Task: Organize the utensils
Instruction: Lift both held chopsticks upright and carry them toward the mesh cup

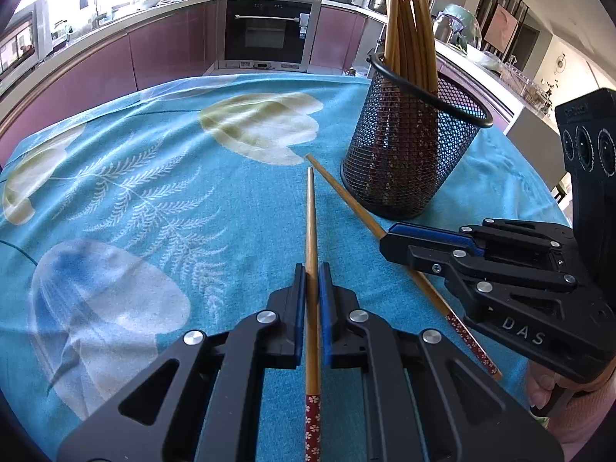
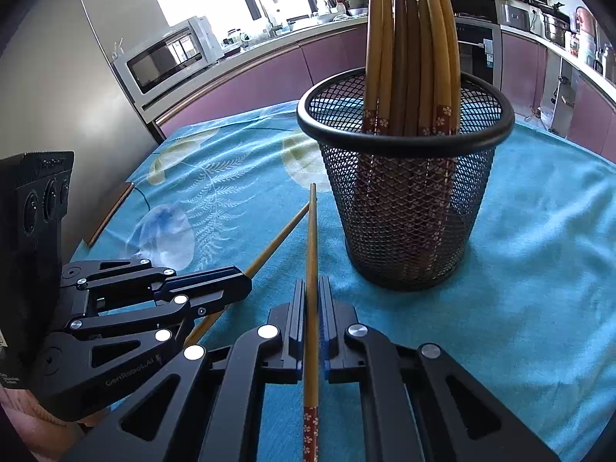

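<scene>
Blue-padded fingers of the left gripper are closed on a bamboo chopstick, which runs lengthwise between them; its pale tapered tip points forward over the cloth and its red, flower-patterned end lies back toward the camera. The right gripper is likewise clamped on a second chopstick, held the same way, tip forward and patterned end rearward. In the left wrist view the right gripper enters from the right, and its chopstick slants from lower right to upper left, the tip ending near the tip of the left one and close to the foot of the holder. In the right wrist view the left gripper enters from the left, and the two sticks converge toward their tips, that of the left chopstick ending at the shaft of the right one; whether they touch cannot be told.

Just ahead of both tips stands a black wire-mesh holder, upright on a blue tablecloth printed with leaves and ferns. A bundle of matching chopsticks already stands in it, patterned ends down. Behind the table are pink kitchen cabinets, a built-in oven and a microwave.
</scene>
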